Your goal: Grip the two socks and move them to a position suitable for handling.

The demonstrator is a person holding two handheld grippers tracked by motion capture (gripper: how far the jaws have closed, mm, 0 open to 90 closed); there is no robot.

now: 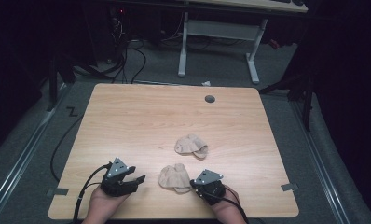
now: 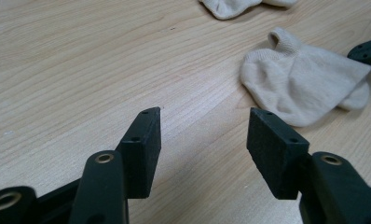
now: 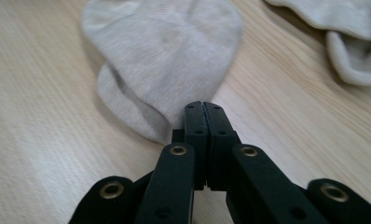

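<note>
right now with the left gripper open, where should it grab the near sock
Probably the cuff edge of the near sock, on the side facing the left gripper. The sock lies flat and limp on the table, and the right gripper looks shut on its opposite edge, so come in low from the left, jaws straddling the ribbed opening that stands up slightly there.

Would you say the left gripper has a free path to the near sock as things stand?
Probably yes: the left gripper is open, with bare table between it and the near sock. The right gripper is shut on that sock's edge.
</note>
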